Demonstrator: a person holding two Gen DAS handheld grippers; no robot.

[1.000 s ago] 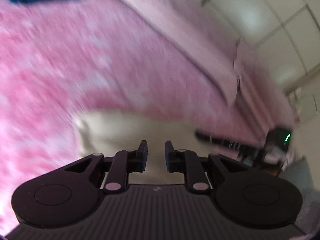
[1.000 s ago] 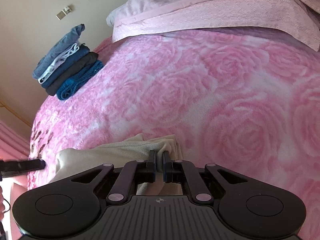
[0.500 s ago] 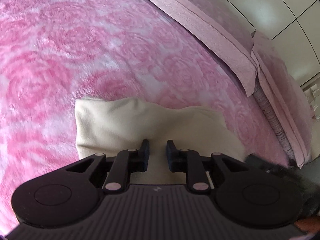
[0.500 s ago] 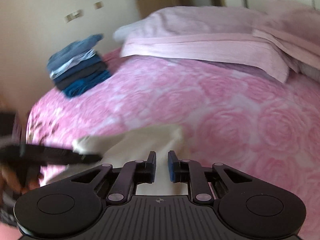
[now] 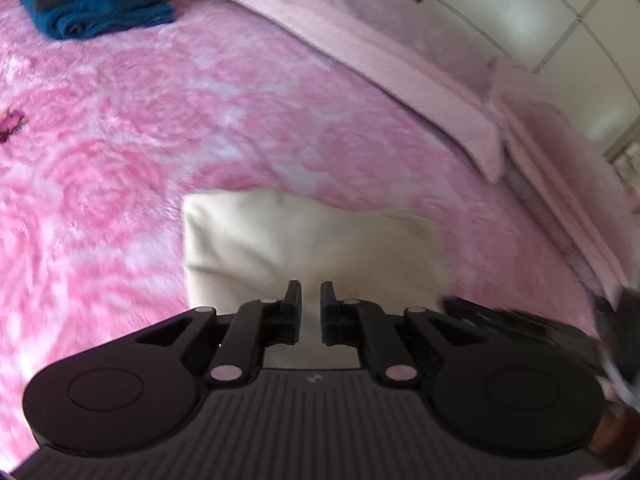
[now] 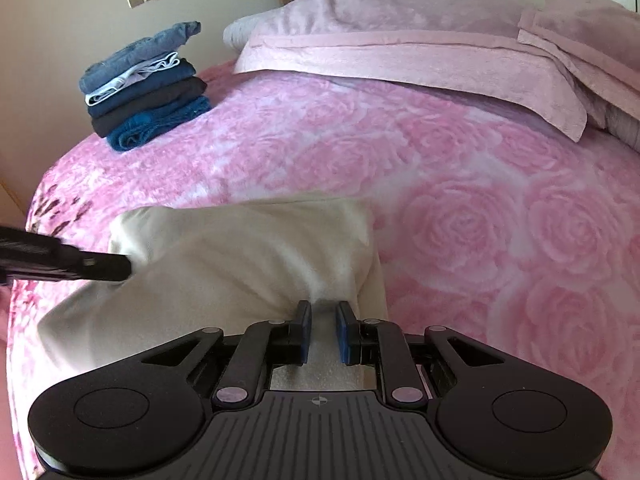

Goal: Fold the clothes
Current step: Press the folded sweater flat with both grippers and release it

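Note:
A folded cream garment lies on the pink rose-patterned blanket; it also shows in the right wrist view. My left gripper hovers over the garment's near edge, jaws slightly apart and empty. My right gripper is over the garment's right near corner, jaws apart with nothing between them. The left gripper's finger shows at the garment's left side in the right wrist view. The right gripper's fingers show blurred at the garment's right edge in the left wrist view.
A stack of folded dark and blue clothes sits at the bed's far left; it also shows in the left wrist view. Pink pillows lie along the head of the bed. Wardrobe doors stand behind.
My right gripper let go of the cream garment and opened a little. Both grippers pulled back and up from the garment, which now lies folded flat.

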